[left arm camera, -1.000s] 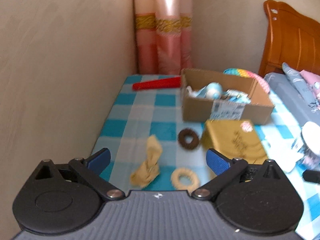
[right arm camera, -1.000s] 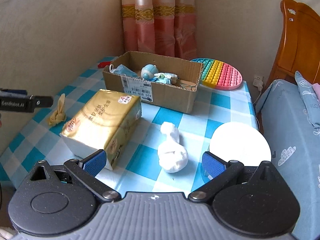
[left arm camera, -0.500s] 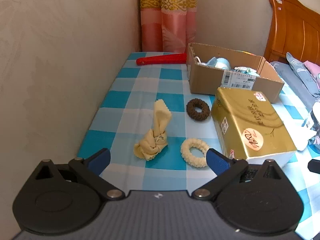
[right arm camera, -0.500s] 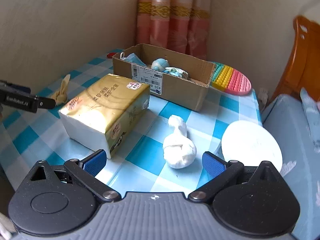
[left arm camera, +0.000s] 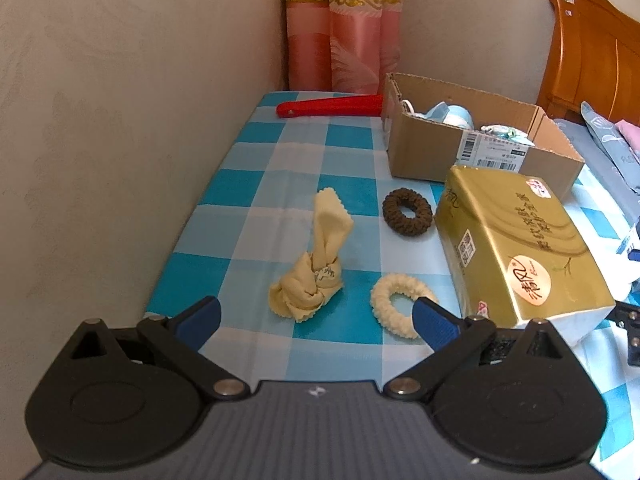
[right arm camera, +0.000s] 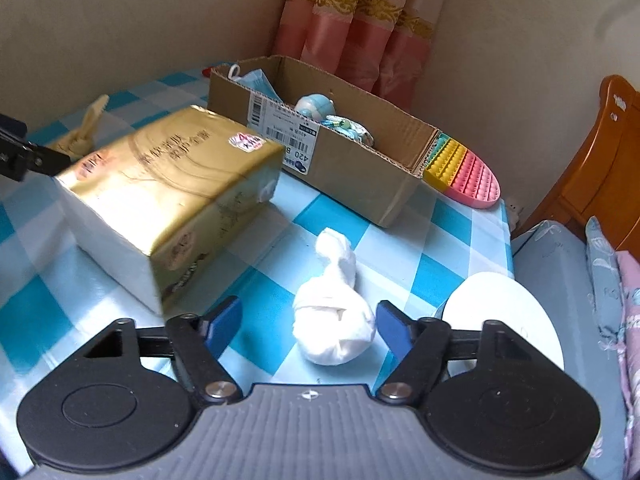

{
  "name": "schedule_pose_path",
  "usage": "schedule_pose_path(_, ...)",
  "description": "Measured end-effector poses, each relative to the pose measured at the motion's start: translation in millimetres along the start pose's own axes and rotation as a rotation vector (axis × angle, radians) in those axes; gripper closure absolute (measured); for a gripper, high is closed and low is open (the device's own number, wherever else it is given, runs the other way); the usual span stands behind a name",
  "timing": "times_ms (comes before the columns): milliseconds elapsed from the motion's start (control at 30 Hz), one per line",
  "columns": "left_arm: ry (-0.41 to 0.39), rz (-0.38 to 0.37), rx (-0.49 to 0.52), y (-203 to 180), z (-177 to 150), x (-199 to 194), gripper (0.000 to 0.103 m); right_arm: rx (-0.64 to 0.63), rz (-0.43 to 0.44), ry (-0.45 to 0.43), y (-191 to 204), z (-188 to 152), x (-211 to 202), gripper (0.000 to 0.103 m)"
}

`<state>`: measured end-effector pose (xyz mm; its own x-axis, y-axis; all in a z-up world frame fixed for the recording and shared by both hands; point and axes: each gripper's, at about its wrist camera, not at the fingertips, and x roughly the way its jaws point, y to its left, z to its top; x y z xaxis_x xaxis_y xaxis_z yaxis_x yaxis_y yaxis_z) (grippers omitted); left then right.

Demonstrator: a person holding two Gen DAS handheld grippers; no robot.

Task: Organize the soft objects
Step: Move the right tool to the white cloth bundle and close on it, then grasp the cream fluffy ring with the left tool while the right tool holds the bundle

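In the left wrist view my left gripper (left arm camera: pixel 316 318) is open and empty just above a knotted yellow cloth (left arm camera: pixel 310 280). A cream scrunchie (left arm camera: pixel 400 304) lies by its right finger, a brown scrunchie (left arm camera: pixel 407 211) farther off. In the right wrist view my right gripper (right arm camera: pixel 308 326) is open, its fingers on either side of a knotted white cloth (right arm camera: pixel 334 320) on the checked tablecloth, apart from it. A cardboard box (right arm camera: pixel 360 160) behind holds a face mask (right arm camera: pixel 256 82) and other soft things; it also shows in the left wrist view (left arm camera: pixel 432 148).
A gold tissue pack (left arm camera: pixel 516 248) stands between the two grippers, also in the right wrist view (right arm camera: pixel 168 184). A red strip (left arm camera: pixel 332 106) lies by the curtain. A rainbow pop mat (right arm camera: pixel 464 172), a white disc (right arm camera: pixel 504 316) and the bed (right arm camera: pixel 572 280) are at the right. A wall runs along the left.
My left gripper has come down closer to the yellow cloth. My right gripper has swung left, dropped toward the white cloth, and narrowed its jaws around it.
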<state>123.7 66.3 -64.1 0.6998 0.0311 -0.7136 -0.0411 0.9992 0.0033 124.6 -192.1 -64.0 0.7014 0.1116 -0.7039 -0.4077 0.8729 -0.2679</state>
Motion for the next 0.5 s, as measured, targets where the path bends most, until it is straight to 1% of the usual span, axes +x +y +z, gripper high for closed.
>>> schedule_pose_path(33, 0.0, 0.001, 0.001, 0, 0, 0, 0.001, -0.007, -0.012, 0.003, 1, 0, 3, 0.03)
schedule_pose_path(100, 0.001, 0.002, 0.002, -1, 1, 1, 0.001, -0.008, -0.024, 0.013, 0, 1, 7, 0.04)
schedule_pose_path(133, 0.0, -0.001, 0.003, -1, 1, 0, 0.001, -0.001, -0.028, 0.016, -1, 1, 9, 0.043)
schedule_pose_path(200, 0.001, -0.007, 0.005, -1, 1, 1, 0.001, -0.007, -0.04, 0.022, -1, 1, 11, 0.051)
schedule_pose_path(300, 0.003, -0.015, 0.009, -2, 1, 1, 0.001, -0.004, -0.041, 0.026, 1, 1, 10, 0.054)
schedule_pose_path(400, -0.001, -0.02, 0.014, -2, 1, 0, 0.001, 0.004, -0.007, 0.022, 3, 2, 3, 0.054)
schedule_pose_path(500, -0.009, -0.022, 0.017, -2, 0, -2, 0.001, 0.038, 0.049, 0.043, 3, 4, -4, 0.054)
